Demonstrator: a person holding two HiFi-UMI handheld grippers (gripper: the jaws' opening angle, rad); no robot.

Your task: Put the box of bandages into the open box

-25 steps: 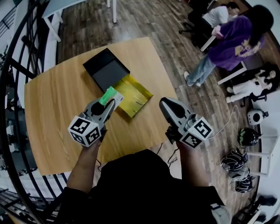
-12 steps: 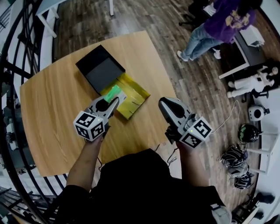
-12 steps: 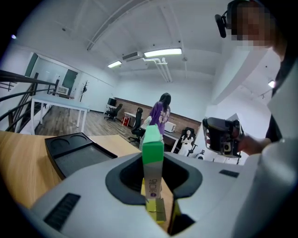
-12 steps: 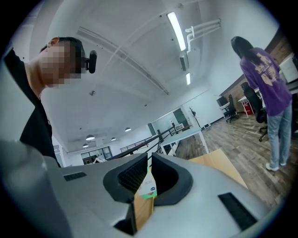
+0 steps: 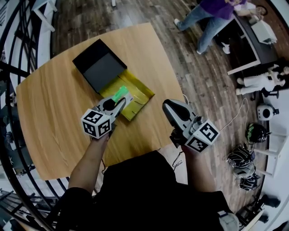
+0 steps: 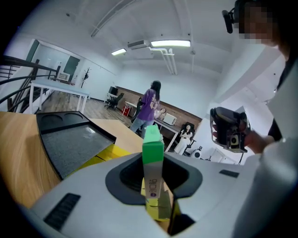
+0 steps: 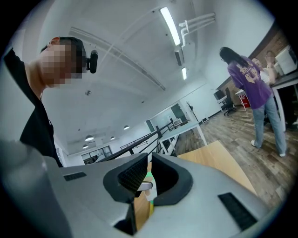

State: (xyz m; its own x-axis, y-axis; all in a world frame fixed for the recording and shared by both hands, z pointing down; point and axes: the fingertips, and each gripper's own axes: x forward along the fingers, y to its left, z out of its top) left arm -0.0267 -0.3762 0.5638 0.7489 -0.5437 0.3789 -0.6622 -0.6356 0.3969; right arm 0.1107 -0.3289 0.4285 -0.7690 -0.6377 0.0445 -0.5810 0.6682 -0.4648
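Observation:
The green and white box of bandages (image 5: pixel 120 95) sits upright between the jaws of my left gripper (image 5: pixel 118 103), which is shut on it. It hangs just above the near part of the open box's yellow tray (image 5: pixel 137 96). The open box's black lid (image 5: pixel 98 66) lies flat behind the tray. In the left gripper view the box of bandages (image 6: pixel 152 151) stands in the left gripper (image 6: pixel 153 181), with the black lid (image 6: pixel 70 139) to the left. My right gripper (image 5: pixel 166 107) hovers off the table's right edge, shut and empty; the right gripper (image 7: pixel 145 179) shows its pads together.
The wooden table (image 5: pixel 54 113) has rounded corners and its near edge is by my body. A black railing (image 5: pixel 9 90) curves along the left. A person in purple (image 5: pixel 212 13) stands at the far right. Helmets (image 5: pixel 244 162) lie on the floor.
My left gripper has carried the box of bandages forward and to the right, over the yellow tray. The right gripper has stayed put. The person in purple has moved further back.

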